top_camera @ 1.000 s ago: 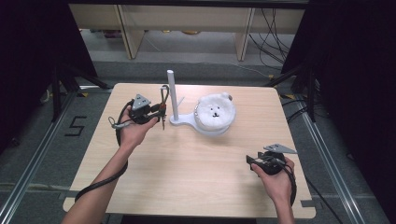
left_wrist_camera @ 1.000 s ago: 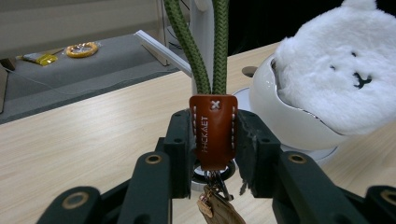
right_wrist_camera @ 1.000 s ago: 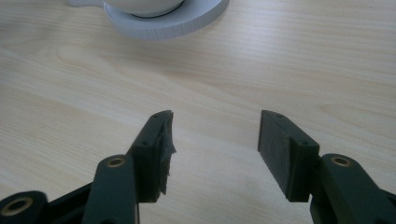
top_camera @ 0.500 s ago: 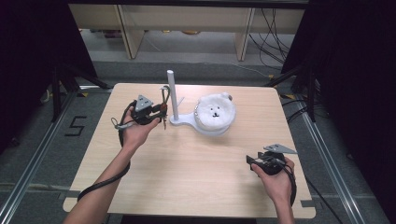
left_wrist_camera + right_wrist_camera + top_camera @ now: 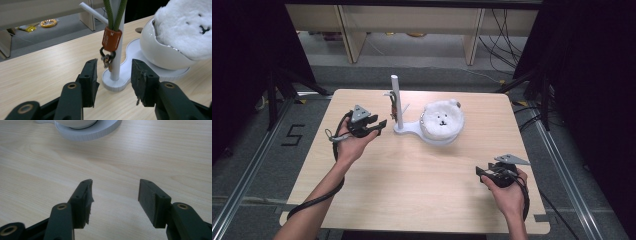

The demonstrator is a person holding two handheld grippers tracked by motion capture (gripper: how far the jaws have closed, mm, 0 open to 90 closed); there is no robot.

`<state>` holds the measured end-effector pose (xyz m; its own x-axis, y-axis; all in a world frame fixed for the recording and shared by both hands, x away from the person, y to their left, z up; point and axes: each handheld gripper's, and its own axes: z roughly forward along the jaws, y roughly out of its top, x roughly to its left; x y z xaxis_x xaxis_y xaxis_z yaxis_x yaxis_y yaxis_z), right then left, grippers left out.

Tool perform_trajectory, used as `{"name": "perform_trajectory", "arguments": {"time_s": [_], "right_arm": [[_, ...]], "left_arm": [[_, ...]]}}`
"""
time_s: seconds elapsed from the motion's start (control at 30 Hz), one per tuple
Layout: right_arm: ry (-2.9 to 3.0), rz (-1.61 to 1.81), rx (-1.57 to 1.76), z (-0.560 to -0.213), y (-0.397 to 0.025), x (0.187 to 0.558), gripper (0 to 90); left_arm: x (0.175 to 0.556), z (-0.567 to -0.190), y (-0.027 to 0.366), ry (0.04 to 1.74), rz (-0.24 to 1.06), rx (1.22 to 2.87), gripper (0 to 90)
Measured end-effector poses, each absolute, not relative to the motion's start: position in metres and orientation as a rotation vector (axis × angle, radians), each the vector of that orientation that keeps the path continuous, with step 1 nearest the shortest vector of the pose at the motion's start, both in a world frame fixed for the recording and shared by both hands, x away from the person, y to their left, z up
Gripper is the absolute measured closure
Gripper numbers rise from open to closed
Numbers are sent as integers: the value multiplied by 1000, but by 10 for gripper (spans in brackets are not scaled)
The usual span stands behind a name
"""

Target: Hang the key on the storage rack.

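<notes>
Altogether there are two grippers, one white stand point(image 5: 398, 107), one white bowl point(image 5: 442, 134) holding one fluffy white plush point(image 5: 442, 118) with a small stitched face, and one green cord point(image 5: 115, 12) with one orange sleeve point(image 5: 111, 39) and a small dark metal clip point(image 5: 107, 57) under it; the stand serves as the landmark.

The left gripper point(image 5: 379, 127) hovers just left of the stand's post, jaws parted and holding nothing; in the left gripper view point(image 5: 113, 72) the clip hangs just beyond the gap between the two black jaws, apart from both, close in front of the post; the right gripper point(image 5: 478, 171) is well apart from the stand, toward the near right of the table, jaws likewise spread and empty point(image 5: 114, 191), with bare wood between them and the stand's round base at the top of that view.

The surface is a pale wood-grain table point(image 5: 412, 195) with rounded corners; beyond the stand, past the far edge, lies a grey floor with light wooden furniture legs, loose black cables and a yellow ring-shaped object point(image 5: 48, 23); left of the table a "5" is marked on the floor point(image 5: 293, 135).

The cord is a doubled olive-green braid hanging down along the post from a short side peg; the orange sleeve binds both strands; the clip dangles below it, above the stand's flat white base, which extends right of the post and carries the bowl.
</notes>
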<state>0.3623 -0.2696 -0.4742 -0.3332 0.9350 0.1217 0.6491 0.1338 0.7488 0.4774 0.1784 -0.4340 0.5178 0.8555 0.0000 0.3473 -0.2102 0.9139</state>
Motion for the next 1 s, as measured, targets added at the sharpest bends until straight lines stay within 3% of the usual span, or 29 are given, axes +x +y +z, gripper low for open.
{"name": "perform_trajectory", "arguments": {"time_s": [0.33,1.0], "right_arm": [[2047,1049,1532,-474,-268,362,454],[2046,1058,1525,-477,-269,363,450]], "left_arm": [[453,-433,208,1053,659,1770,472],[390,-448,241,1065,683,1737,445]]}}
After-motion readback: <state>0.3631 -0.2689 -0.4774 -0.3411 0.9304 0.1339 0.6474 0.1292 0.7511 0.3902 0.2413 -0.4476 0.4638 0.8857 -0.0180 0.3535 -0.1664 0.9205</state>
